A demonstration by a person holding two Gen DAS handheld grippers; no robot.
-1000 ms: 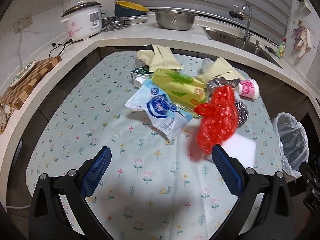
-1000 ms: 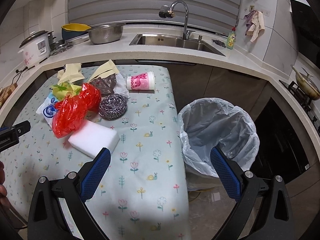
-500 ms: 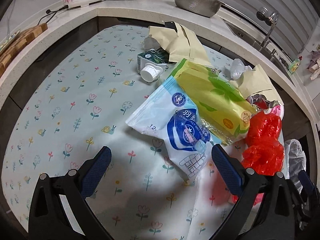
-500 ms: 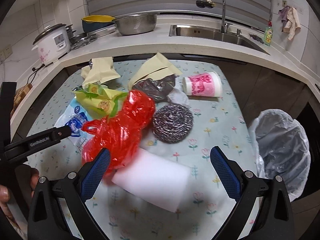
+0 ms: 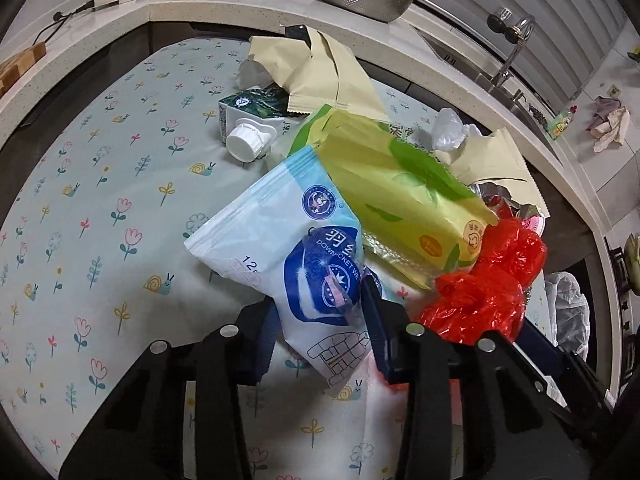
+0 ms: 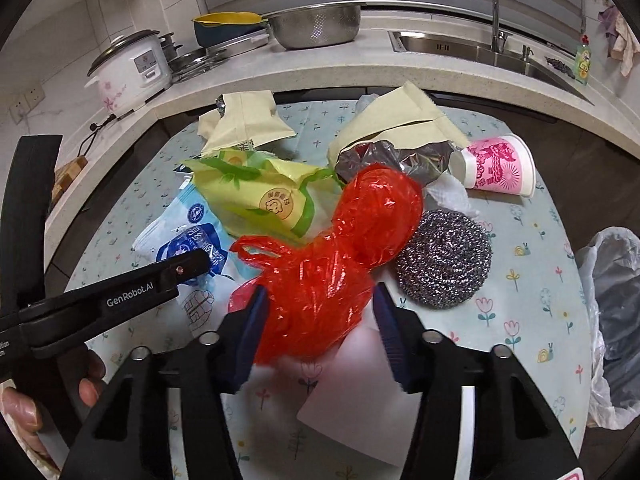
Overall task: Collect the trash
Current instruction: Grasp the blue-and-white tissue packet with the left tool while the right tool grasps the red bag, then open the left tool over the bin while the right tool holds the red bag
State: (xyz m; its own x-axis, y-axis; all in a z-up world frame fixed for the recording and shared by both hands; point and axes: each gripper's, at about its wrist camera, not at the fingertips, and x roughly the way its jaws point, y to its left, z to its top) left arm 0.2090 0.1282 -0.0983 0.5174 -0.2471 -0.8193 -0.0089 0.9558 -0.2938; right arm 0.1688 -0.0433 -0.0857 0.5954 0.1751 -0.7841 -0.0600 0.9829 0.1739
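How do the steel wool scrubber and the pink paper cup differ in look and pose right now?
The steel wool scrubber is a round, shiny grey metal tangle resting flat; the pink paper cup is a smooth white cup with pink print, lying on its side. The scrubber sits nearer the right gripper, beside the red plastic bag; the cup lies farther back against the silver foil wrapper. Both rest on the floral tablecloth, untouched by either gripper.

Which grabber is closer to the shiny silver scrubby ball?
Right. The right gripper straddles the red plastic bag beside the steel wool scrubber. The left gripper is farther off, around the blue-and-white packet.
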